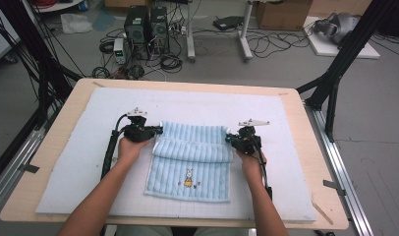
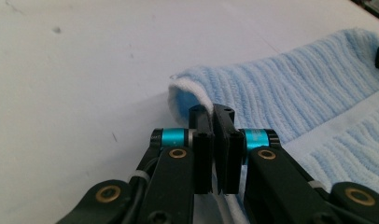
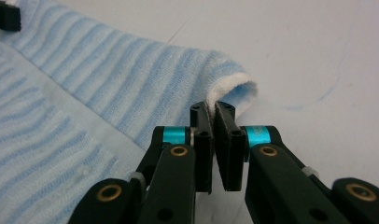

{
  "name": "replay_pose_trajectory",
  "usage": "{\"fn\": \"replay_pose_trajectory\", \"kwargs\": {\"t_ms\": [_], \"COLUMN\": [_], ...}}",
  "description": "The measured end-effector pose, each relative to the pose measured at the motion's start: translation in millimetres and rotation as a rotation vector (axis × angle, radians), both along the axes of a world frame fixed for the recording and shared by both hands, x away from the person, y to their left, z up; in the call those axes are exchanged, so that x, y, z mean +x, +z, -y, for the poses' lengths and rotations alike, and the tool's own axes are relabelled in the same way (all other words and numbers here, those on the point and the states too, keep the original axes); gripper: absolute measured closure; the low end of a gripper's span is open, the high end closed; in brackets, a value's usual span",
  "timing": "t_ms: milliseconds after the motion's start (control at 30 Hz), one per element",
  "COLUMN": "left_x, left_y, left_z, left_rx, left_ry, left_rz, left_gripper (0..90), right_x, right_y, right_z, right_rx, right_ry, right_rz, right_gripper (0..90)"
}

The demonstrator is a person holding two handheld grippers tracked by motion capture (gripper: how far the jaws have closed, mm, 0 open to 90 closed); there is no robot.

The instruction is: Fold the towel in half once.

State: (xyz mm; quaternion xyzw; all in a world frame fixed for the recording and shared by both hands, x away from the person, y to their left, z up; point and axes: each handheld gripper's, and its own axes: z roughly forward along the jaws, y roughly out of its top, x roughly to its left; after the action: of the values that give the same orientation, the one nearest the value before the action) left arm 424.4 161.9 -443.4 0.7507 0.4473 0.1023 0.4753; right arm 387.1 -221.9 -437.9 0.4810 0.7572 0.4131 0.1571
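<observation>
A light blue striped towel [image 1: 190, 162] with a small rabbit picture lies on the white mat [image 1: 89, 167], its far part folded back toward me. My left gripper [image 1: 158, 131] is shut on the towel's left corner [image 2: 187, 95], whose white edge is pinched between the jaws in the left gripper view [image 2: 212, 116]. At the other side, my right gripper [image 1: 230, 138] is shut on the right corner [image 3: 234, 91], with the white hem squeezed between the jaws in the right gripper view [image 3: 212, 112]. Both corners are lifted a little, forming a rolled fold across the towel.
The mat covers a wooden table [image 1: 305, 162]. Beyond the far edge, on the floor, stand computer towers [image 1: 146, 27], cables, cardboard boxes [image 1: 283, 14] and black frame legs [image 1: 335, 73]. Bare mat lies to the left, right and far side of the towel.
</observation>
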Motion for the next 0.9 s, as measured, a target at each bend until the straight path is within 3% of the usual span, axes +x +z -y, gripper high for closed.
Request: {"fn": "replay_pose_trajectory", "kwargs": {"t_ms": [233,333,500,567,600,667,733,900], "left_x": [15.6,20.7,22.9,23.8,23.8,22.0,19.4,10.5], "left_y": [7.3,7.8,3.0,2.1,3.0,7.2,11.3,13.4], "left_z": [-1.9,-2.1,-0.2,-1.7,-3.5,-6.6,-8.6,-7.0], "left_rx": [-0.037,-0.02,-0.004,-0.005,-0.021,-0.023,-0.038,-0.019], "left_ry": [0.021,0.018,0.014,0.042,0.054,0.058,0.043,-0.026], "left_rz": [0.027,0.031,0.03,0.015,0.005,0.023,0.035,0.063], "left_gripper": [85.8,85.7,83.7,67.0,54.5,52.4,52.3,53.5], "right_x": [23.1,30.5,35.7,35.9,35.6,33.4,31.0,18.0], "right_y": [8.4,9.5,0.4,-0.9,-0.3,3.0,6.0,12.2], "right_z": [-4.7,-6.6,-8.7,-8.3,-7.1,-5.7,-3.6,0.9], "right_rx": [-0.014,-0.014,-0.027,-0.015,0.008,0.005,0.018,0.039], "right_ry": [-0.039,-0.055,-0.074,-0.092,-0.109,-0.119,-0.119,-0.096], "right_rz": [0.026,0.04,0.012,0.013,0.017,0.027,0.029,0.045], "right_gripper": [86.0,86.0,84.2,65.4,56.3,47.1,43.6,41.5]}}
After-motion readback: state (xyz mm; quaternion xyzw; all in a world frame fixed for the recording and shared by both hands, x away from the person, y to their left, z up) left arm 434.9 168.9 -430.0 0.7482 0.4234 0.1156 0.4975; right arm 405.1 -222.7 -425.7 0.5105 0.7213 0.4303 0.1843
